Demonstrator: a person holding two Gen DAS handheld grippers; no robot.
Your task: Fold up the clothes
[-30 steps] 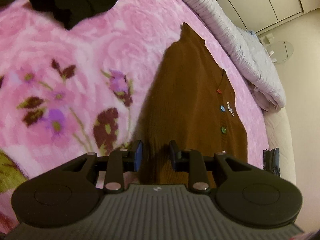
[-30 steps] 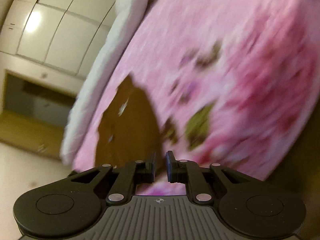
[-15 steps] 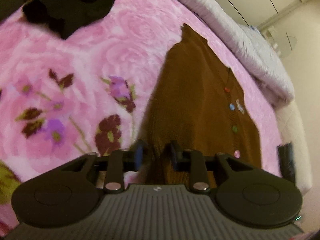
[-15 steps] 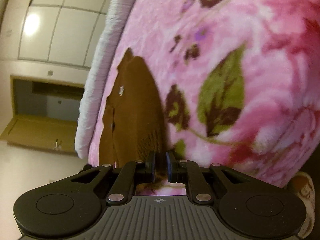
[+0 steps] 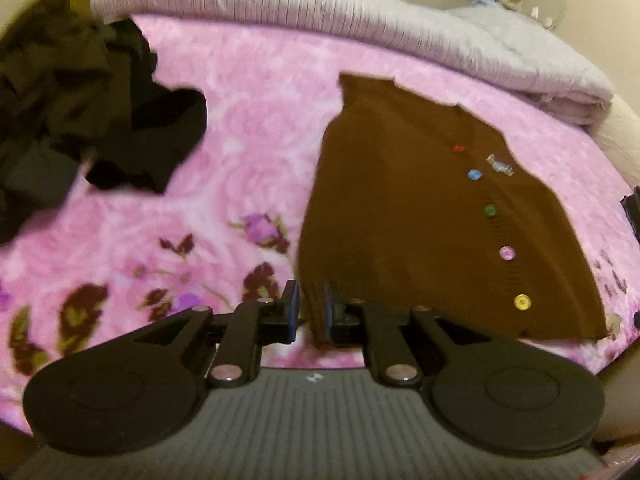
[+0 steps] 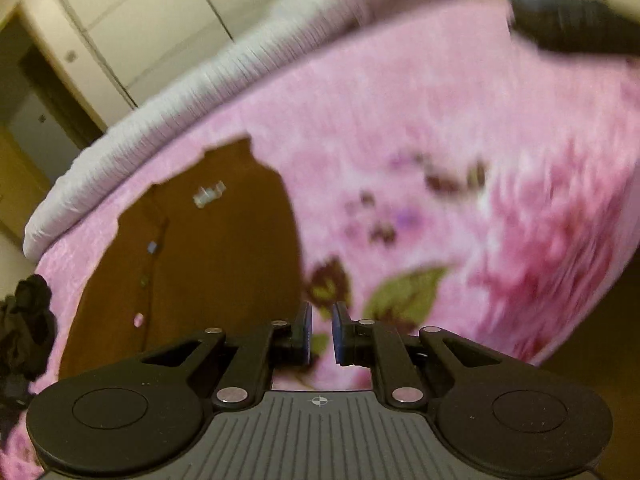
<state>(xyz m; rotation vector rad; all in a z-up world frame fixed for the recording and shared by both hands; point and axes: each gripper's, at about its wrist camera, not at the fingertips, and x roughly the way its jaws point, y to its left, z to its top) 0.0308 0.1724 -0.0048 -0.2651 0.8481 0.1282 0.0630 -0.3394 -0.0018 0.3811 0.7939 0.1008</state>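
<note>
A brown knit cardigan [image 5: 420, 216] with a row of coloured buttons lies flat on the pink floral blanket [image 5: 248, 168]. My left gripper [image 5: 307, 312] is nearly shut at the cardigan's near left hem corner, and brown fabric sits between its fingertips. In the right wrist view the cardigan [image 6: 208, 264] lies to the left. My right gripper [image 6: 321, 334] is nearly shut with a narrow gap, holds nothing, and hovers over the blanket [image 6: 440, 168] just right of the cardigan's edge.
A heap of dark clothes [image 5: 80, 120] lies at the blanket's far left. A folded pale lilac quilt [image 5: 360, 16] runs along the far side. White cupboard doors [image 6: 132, 20] stand behind. A dark garment [image 6: 24, 328] shows at the left edge.
Both views have swung, so the cardigan now lies spread across the frame. The left gripper has narrowed on the hem corner. The right gripper has moved off the cardigan's edge to the right.
</note>
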